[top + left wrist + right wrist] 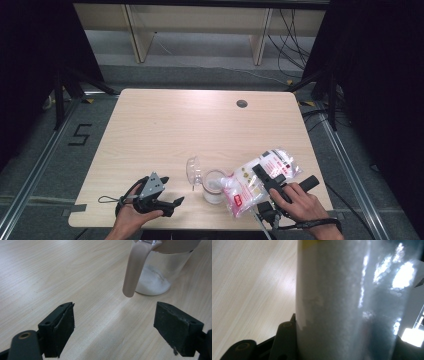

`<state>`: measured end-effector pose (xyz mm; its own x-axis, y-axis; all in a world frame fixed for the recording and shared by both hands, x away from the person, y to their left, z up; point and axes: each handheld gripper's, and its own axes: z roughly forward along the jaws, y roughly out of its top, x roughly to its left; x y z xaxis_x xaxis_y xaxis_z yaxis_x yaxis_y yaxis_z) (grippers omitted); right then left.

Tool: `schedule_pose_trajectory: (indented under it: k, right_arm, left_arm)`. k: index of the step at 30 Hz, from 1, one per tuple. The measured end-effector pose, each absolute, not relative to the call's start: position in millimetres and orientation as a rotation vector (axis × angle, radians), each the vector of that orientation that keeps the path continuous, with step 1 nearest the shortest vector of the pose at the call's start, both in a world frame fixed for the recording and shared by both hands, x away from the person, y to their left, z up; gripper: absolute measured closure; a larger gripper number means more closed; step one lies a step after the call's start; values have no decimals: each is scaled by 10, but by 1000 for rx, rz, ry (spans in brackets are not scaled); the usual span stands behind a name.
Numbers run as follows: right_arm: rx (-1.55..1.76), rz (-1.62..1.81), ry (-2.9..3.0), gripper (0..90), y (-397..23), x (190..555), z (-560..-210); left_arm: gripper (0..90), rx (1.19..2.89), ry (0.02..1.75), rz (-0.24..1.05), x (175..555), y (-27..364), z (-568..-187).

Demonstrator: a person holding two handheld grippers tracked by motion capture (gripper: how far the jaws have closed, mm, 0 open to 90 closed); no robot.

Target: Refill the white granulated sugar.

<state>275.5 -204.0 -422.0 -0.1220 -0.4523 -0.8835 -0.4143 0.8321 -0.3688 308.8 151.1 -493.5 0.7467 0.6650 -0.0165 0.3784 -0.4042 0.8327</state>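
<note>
Near the surface's front edge, right gripper (270,181) jaws pinched the clear plastic bag of white granules (260,181), tipped over the barely filled clear glass jar (214,186); left gripper (167,194) jaws spread, idle.

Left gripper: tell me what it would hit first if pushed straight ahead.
Probably the clear plastic jar holding white powder, or its beige strap hanging in front. The left gripper stands open, with bare table before them.

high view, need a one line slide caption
Right gripper tips a bag of white granules over an open jar; left gripper rests open.
</note>
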Motion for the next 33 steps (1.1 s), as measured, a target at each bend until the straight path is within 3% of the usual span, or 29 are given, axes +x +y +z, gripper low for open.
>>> schedule_pose_trajectory:
  k: [33]
  right_arm:
    - [-700,-53,1730,624,-2035,2752,-4233]
  left_arm:
    - [165,2037,784,399,3089,1513,-4934]
